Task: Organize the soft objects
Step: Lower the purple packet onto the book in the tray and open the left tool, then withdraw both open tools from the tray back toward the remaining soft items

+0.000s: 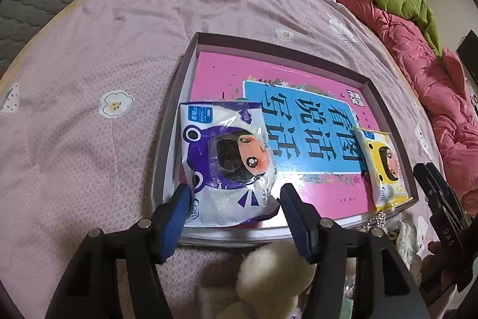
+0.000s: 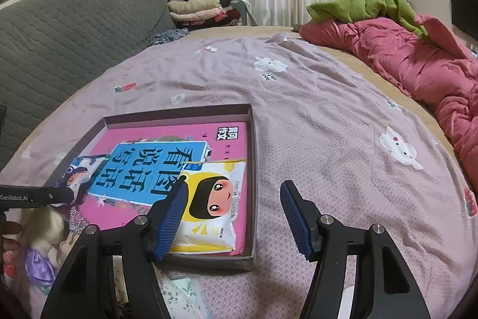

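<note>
A shallow box (image 1: 176, 97) is lying on the bed (image 1: 89, 79), lined with a pink book (image 1: 221, 79). The purple pack (image 1: 227, 160) is sitting in the box's near left corner, the yellow pack (image 2: 209, 202) in its near right corner. The left gripper (image 1: 233, 211) is hovering with fingers apart around the purple pack's near edge. The right gripper (image 2: 233, 214) is hovering spread apart, holding nothing, beside the yellow pack. A doll (image 2: 41, 241) is lying by the box's near edge.

bedsheet (image 2: 313, 124) open rightward, box wall (image 2: 253, 169) bounding packets
</note>
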`<state>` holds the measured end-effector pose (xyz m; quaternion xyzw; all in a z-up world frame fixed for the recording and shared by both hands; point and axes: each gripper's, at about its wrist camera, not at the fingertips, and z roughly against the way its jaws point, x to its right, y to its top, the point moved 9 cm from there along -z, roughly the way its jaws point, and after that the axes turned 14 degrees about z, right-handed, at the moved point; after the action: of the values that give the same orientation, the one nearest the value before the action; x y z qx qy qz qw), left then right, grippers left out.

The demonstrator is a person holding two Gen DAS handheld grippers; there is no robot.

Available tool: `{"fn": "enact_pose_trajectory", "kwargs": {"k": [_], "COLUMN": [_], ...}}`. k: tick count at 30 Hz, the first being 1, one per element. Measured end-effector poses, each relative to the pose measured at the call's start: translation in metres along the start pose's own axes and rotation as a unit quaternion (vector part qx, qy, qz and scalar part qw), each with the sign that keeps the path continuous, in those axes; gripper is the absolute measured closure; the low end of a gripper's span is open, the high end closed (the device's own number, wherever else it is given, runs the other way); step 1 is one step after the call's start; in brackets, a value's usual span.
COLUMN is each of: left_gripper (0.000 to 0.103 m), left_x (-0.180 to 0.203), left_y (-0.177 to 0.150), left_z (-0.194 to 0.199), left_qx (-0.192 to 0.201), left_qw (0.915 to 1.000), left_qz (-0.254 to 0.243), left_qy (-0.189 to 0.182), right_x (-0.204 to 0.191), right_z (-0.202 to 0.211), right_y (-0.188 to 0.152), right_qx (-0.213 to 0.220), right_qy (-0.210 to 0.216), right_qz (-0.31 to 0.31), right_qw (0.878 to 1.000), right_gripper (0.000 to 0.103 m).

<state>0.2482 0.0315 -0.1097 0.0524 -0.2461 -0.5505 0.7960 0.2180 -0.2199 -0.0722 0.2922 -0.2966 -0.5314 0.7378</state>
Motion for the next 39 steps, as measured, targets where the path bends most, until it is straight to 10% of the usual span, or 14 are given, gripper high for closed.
{"fn": "enact_pose_trajectory", "kwargs": {"k": [39], "left_gripper": [0.034], "left_x": [-0.023], "left_y": [-0.012], "left_z": [0.08], "left_qx": [0.099], "left_qw": [0.9942], "left_qz": [0.019], "left_qy": [-0.039], "right_x": [-0.002], "right_z": [0.051], "right_y": [0.022], "right_qx": [0.103], "right_qy": [0.055], "right_qz": [-0.041], "right_qw": [0.992], "right_gripper": [0.026]}}
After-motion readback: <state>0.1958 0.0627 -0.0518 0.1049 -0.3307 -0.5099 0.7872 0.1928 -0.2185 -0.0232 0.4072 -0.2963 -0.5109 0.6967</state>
